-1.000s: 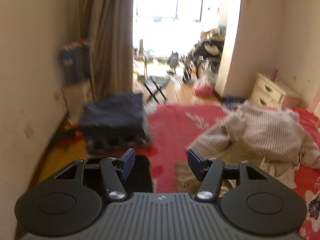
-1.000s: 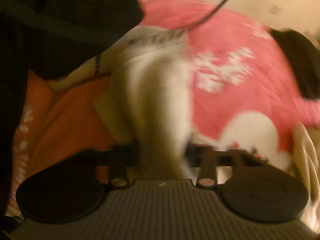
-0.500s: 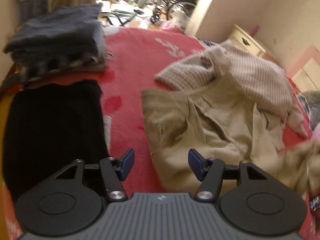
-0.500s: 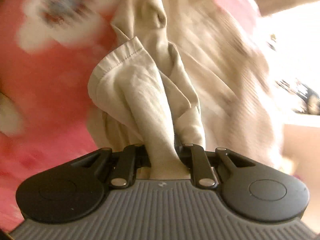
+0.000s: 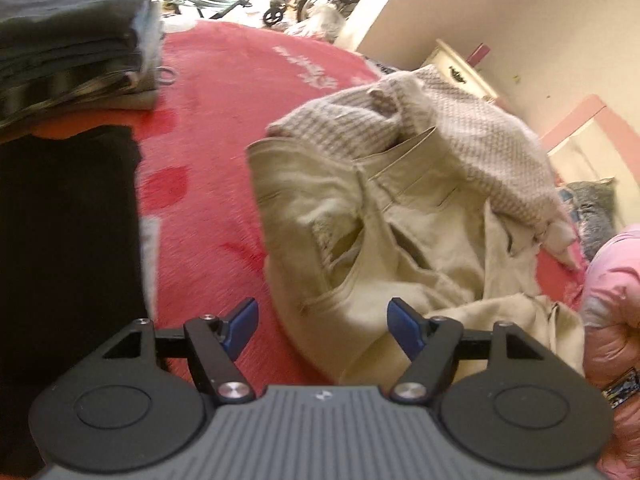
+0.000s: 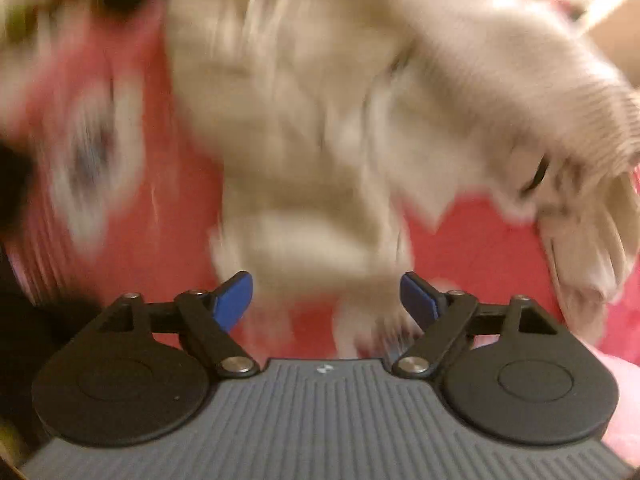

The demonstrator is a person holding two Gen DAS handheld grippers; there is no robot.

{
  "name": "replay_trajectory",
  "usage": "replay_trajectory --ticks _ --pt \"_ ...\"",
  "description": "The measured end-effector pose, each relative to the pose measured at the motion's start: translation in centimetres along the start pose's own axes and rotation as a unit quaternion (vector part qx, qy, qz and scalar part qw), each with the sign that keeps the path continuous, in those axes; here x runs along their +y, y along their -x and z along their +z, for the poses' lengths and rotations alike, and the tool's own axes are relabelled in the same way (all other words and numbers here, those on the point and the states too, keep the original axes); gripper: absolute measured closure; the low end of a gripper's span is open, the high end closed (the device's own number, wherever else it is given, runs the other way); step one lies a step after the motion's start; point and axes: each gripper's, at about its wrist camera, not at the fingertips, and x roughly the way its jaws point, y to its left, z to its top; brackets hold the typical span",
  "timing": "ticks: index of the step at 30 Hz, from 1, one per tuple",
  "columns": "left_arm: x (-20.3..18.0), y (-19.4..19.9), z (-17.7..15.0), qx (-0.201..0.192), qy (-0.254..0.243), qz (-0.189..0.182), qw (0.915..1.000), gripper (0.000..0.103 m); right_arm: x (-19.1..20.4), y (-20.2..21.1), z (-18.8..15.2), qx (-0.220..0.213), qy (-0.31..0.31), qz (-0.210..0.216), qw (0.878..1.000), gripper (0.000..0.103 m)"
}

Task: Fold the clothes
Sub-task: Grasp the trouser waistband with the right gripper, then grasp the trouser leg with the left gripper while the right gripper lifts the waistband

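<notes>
Two grippers hang over a red bedspread (image 5: 224,92), and both have just been opening. Everything is placed here from the beige trousers (image 5: 400,248), which lie rumpled on that spread. The left gripper (image 5: 322,326) hovers at their near edge, its blue pads well apart with only the trousers' hem and bare spread showing between them, nothing pinched. A knitted striped sweater (image 5: 472,136) is draped over the trousers' far end, touching them. Beyond the trousers' left side, a flat black garment (image 5: 68,232) lies on the spread, and past it sits a stack of folded dark clothes (image 5: 76,40). A pink padded sleeve (image 5: 612,308) shows at the trousers' right. The right gripper (image 6: 326,296) has its jaws spread wide; in its blurred view the beige cloth (image 6: 304,128) lies just ahead of the pads, loose, not clamped.
</notes>
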Motion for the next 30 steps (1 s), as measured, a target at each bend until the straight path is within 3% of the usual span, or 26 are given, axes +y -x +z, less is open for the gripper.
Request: replay_trajectory --ticks 1,3,6,8,10,11,15,16,18,22,24,27,30 --pt "0.0 -0.5 0.2 -0.002 0.001 -0.002 1.0000 0.030 -0.6 0.5 1.4 -0.059 -0.016 0.001 0.998 0.008" --pt "0.0 -1.6 0.6 -0.003 0.011 0.002 0.9999 0.030 -1.4 -0.2 4.5 -0.161 -0.040 0.001 0.986 0.006" --pt "0.0 -3.0 0.8 -0.009 0.020 0.005 0.9997 0.030 -2.6 -5.9 9.9 -0.245 -0.061 -0.006 0.968 0.007" --pt "-0.1 -3.6 0.6 -0.019 0.020 0.012 0.9995 0.033 -2.7 -11.1 13.6 -0.245 -0.046 -0.024 0.968 0.009" --pt "-0.2 -4.2 0.5 -0.027 0.021 0.020 0.9992 0.039 -2.6 -16.1 17.1 -0.231 -0.013 -0.054 0.971 0.028" --pt "-0.2 -4.4 0.6 -0.028 0.022 0.023 0.9991 0.041 -3.0 -18.1 18.5 -0.225 -0.011 -0.060 0.973 0.031" --pt "-0.3 -4.9 0.8 -0.032 0.029 0.028 0.9987 0.055 -4.3 -23.2 22.3 -0.198 -0.015 -0.073 0.977 0.042" --pt "-0.4 -5.0 0.8 -0.034 0.026 0.031 0.9986 0.061 -4.4 -23.7 23.1 -0.189 -0.012 -0.071 0.979 0.051" --pt "-0.7 -5.2 0.8 -0.038 0.019 0.040 0.9983 0.070 -3.9 -24.6 23.6 -0.178 0.004 -0.087 0.980 0.056" --pt "-1.4 -5.1 0.5 -0.051 0.011 0.060 0.9968 0.081 -4.0 -25.4 23.7 -0.185 0.008 -0.110 0.977 0.085" --pt "-2.1 -4.7 0.2 -0.063 0.001 0.066 0.9959 0.092 -4.0 -24.8 23.2 -0.199 0.003 -0.109 0.974 0.093" --pt "-3.5 -3.0 -0.4 -0.074 -0.016 0.064 0.9950 0.095 -3.4 -23.4 22.1 -0.230 0.002 -0.125 0.965 0.097" --pt "-5.2 -0.5 -1.4 -0.090 -0.040 0.057 0.9935 0.096 -2.2 -20.4 20.4 -0.285 -0.005 -0.153 0.946 0.099"
